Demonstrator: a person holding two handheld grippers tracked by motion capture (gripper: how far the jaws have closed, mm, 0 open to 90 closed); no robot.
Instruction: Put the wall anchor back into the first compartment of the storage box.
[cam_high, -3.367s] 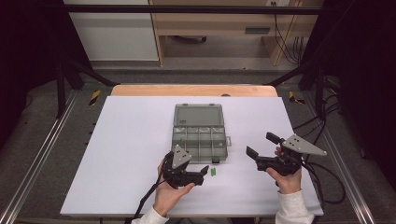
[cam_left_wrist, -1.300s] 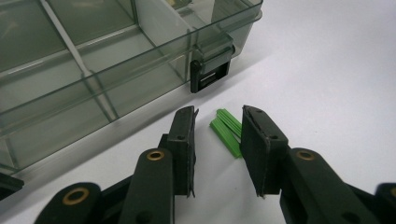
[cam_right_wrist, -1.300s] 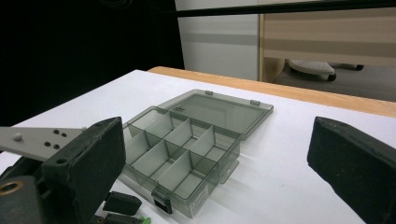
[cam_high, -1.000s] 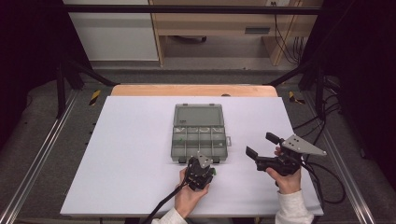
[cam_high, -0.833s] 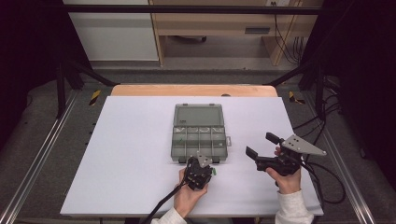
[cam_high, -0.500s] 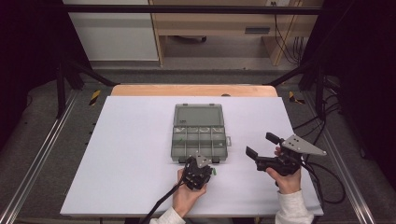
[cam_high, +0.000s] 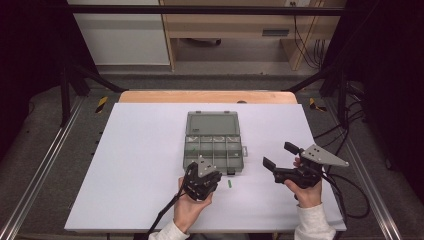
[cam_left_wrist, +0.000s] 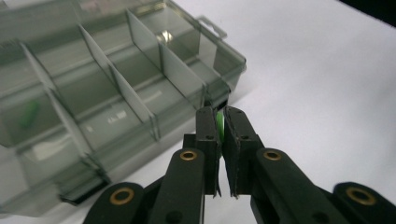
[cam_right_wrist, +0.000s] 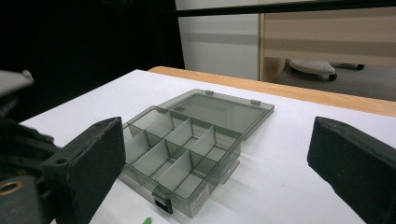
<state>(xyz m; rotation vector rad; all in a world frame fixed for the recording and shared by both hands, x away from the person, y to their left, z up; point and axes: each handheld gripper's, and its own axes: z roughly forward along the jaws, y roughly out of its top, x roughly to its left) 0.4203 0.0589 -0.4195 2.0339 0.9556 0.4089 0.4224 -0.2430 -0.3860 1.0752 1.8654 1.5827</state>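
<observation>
Your left gripper (cam_left_wrist: 220, 122) has its two black jaws pressed onto a small bright green plastic piece (cam_left_wrist: 219, 125), which shows as a thin sliver between the pads near their tips. In the high view that same gripper (cam_high: 201, 181) sits in your left hand (cam_high: 189, 209) near the front edge of the white table surface (cam_high: 135, 150), just in front of the box's front edge.

Just ahead of the pinched piece lies the smoky grey, see-through plastic compartment box (cam_left_wrist: 116, 88), its lid (cam_high: 212, 123) laid flat open toward the back edge of the table. Thin dividers split the tray into two rows of compartments. In the left gripper view a second green piece (cam_left_wrist: 29, 113) shows blurred in a compartment at the picture's left, and something small and shiny (cam_left_wrist: 164, 36) lies in a far compartment; what it is cannot be told.

On the bare table surface, just in front of the box's front right corner, a third small green piece (cam_high: 229, 184) lies by itself, between your two hands.

Your right gripper (cam_high: 276, 162) is held in your right hand (cam_high: 306, 190) toward the front right of the table, well apart from the box, pointing across toward it. Its jaws are spread wide with nothing between them; the right gripper view looks through the gap at the box (cam_right_wrist: 187, 144).
</observation>
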